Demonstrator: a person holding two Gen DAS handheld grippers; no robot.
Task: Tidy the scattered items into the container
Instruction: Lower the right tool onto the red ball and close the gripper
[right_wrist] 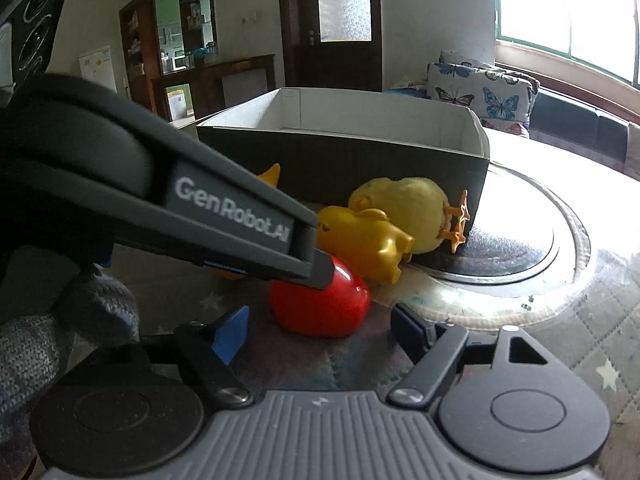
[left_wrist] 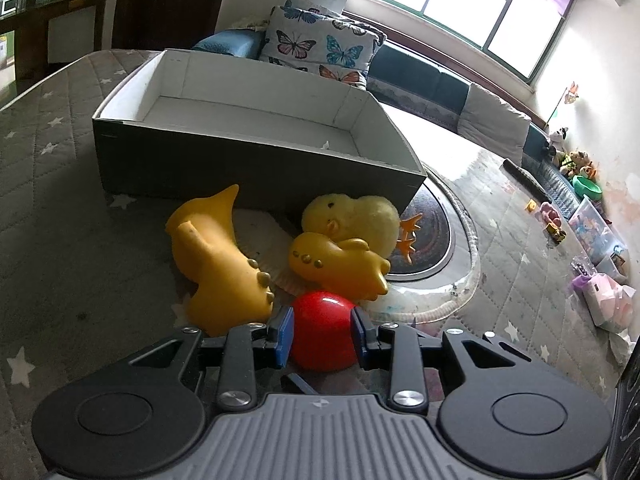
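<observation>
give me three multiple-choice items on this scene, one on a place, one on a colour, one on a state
1. Where is the red ball?
A. inside the box
B. between the left claw's pads
C. on the pillow

2. What colour is the fluffy chick?
A. yellow
B. green
C. blue

3. What is in the box?
A. three toys
B. a ball
C. nothing visible

Answers:
1 B, the left claw has a blue pad on each side of it.
2 A, its plush body is yellow.
3 C, its white inside shows bare.

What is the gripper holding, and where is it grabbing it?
The left gripper has the red ball between its blue pads, one on each side of its middle. The right gripper is open and holds nothing.
</observation>
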